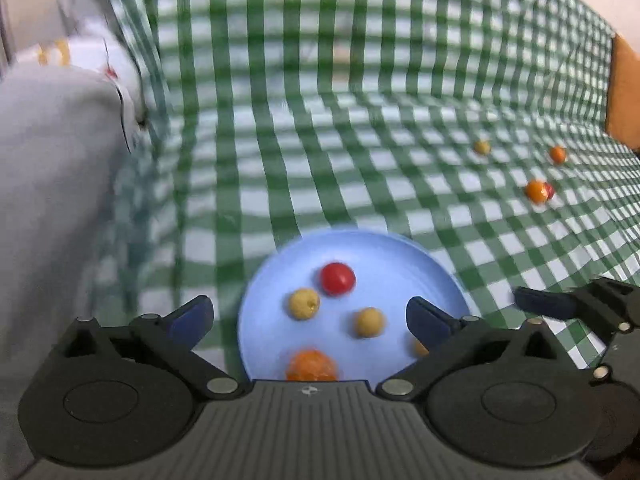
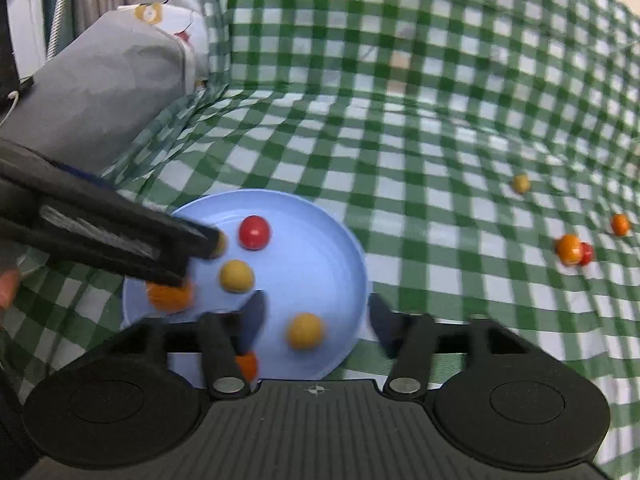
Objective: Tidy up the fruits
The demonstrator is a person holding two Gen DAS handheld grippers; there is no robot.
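A light blue plate (image 1: 400, 264) lies on the green checked cloth and holds several small fruits. Among them are a red one (image 1: 337, 278), two yellow ones (image 1: 304, 304) (image 1: 369, 322) and an orange one (image 1: 311, 365). My left gripper (image 1: 308, 314) hangs open over the plate's near half with nothing between its pads. My right gripper (image 2: 318, 322) is open low over the plate (image 2: 320, 248). A yellow fruit (image 2: 305, 331) lies between its fingers, apart from both. A left-gripper finger (image 2: 192, 240) covers part of the plate.
Loose fruits lie on the cloth to the right: a yellow one (image 2: 521, 183), an orange one (image 2: 620, 224), and an orange one (image 2: 569, 249) touching a red one (image 2: 587, 254). A grey cushion (image 2: 108, 92) rises at the left. The cloth climbs a backrest behind.
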